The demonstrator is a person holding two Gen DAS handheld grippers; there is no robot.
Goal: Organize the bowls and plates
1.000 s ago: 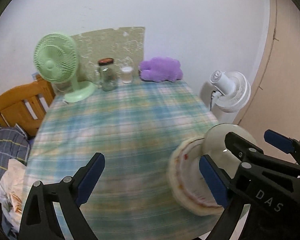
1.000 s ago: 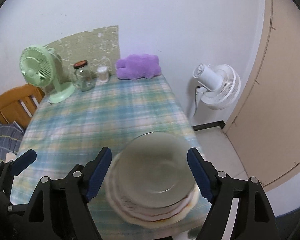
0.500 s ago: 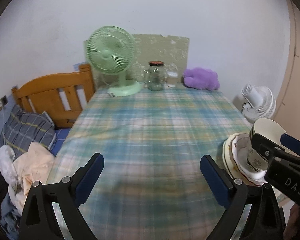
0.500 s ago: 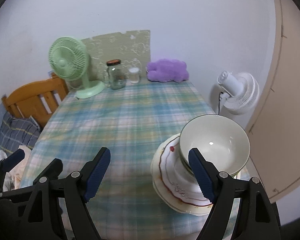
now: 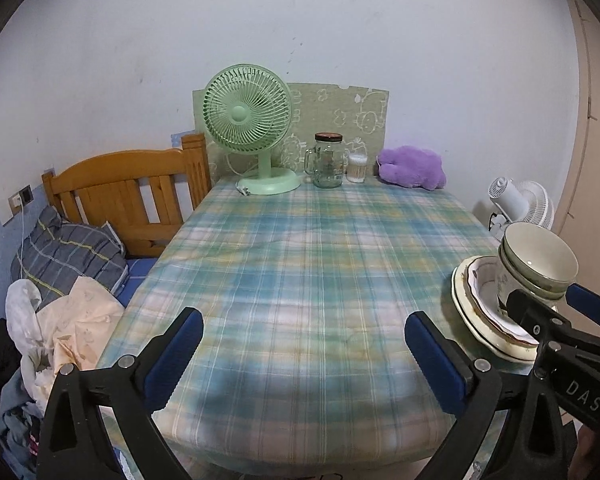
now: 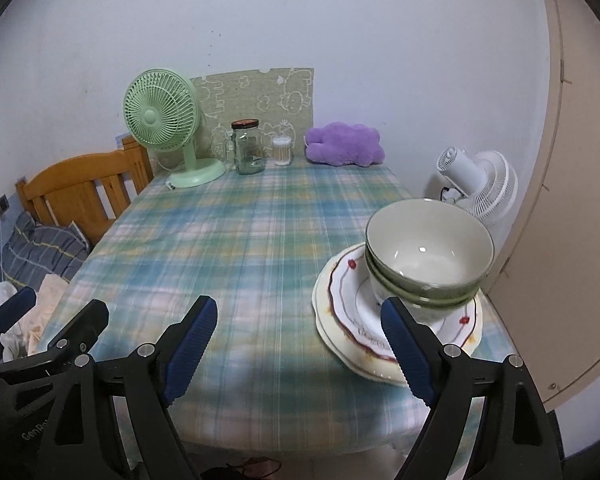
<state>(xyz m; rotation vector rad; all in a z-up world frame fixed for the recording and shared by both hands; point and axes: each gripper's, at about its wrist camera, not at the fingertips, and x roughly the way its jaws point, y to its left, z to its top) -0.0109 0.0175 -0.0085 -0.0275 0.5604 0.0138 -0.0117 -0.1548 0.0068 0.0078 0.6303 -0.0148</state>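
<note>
We see a soft plaid cloth over the table, matt and slightly rumpled. At right of the frame the bowls look like glazed ceramic, glossy with a bright highlight inside; the plates beneath them share that smooth shine. At upper left the green fan is smooth plastic, as is the white fan at right. The jar is clear glass with a dark lid. The purple toy is fuzzy plush. The headboard is varnished wood. In the lower frame the right gripper and left gripper are matt black plastic with ribbed blue pads and metal screws.
</note>
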